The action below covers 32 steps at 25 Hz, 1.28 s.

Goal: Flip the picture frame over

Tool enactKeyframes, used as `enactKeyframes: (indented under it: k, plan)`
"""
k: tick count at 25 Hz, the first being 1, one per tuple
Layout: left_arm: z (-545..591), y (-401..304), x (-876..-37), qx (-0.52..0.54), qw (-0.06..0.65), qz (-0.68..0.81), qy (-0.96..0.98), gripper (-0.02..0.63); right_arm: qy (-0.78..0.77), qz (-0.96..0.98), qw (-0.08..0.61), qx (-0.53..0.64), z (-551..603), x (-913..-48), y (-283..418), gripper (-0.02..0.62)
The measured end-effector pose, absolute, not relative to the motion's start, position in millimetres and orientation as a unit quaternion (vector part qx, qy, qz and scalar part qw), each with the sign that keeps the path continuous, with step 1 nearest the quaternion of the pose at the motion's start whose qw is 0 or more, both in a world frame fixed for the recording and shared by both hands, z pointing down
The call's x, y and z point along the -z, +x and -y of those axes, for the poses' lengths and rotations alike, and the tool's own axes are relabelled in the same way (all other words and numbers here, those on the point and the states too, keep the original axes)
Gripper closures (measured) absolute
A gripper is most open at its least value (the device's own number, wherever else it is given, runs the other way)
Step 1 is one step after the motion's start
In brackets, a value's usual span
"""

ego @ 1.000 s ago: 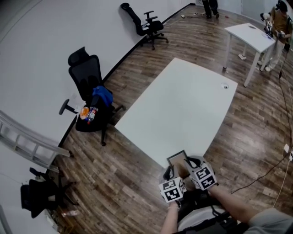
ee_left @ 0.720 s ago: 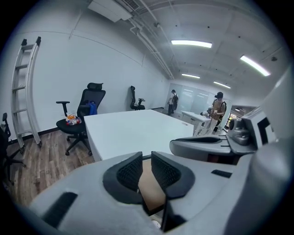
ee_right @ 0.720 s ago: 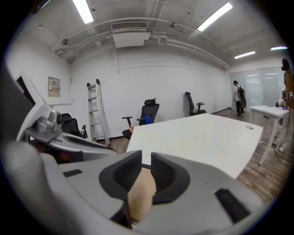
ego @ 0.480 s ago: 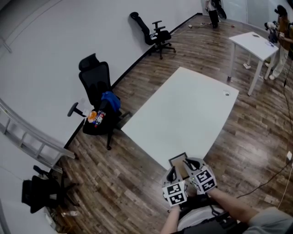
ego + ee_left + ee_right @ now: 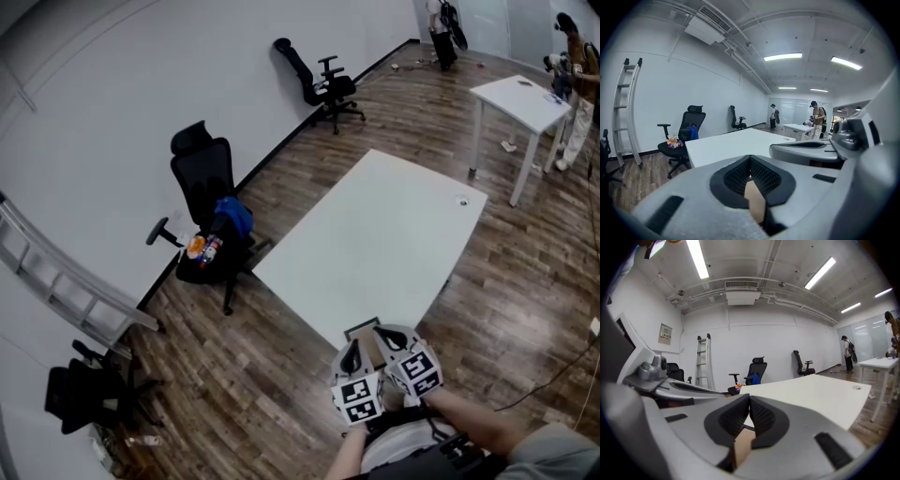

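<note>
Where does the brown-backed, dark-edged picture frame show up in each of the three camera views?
Head view: the brown-backed picture frame is at bottom centre, at the near end of the table.
Left gripper view: low at centre, a brown sliver pinched between the shut jaws.
Right gripper view: low at centre, a brown sliver pinched between the shut jaws.
Shared landmark: the black office chair holding a blue bag.

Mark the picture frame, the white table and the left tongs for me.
picture frame (image 5: 362, 328): head view, its dark far edge.
white table (image 5: 384, 234): head view, bare middle of the top.
left tongs (image 5: 750, 161): left gripper view, between the closed fingertips.
</note>
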<state>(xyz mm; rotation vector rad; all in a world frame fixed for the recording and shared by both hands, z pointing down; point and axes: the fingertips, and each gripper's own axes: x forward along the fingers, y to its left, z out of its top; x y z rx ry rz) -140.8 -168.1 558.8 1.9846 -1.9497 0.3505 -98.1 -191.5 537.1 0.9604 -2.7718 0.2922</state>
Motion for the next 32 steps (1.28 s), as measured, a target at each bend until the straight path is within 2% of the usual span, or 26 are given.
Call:
enactKeyframes:
  k: [32]
  plan:
    - [163.4,-144.8,-559.7,-0.112,0.179,0.697,0.686,0.603,0.302,0.942,0.102,-0.108,187.3,-540.2,-104.4,0.591]
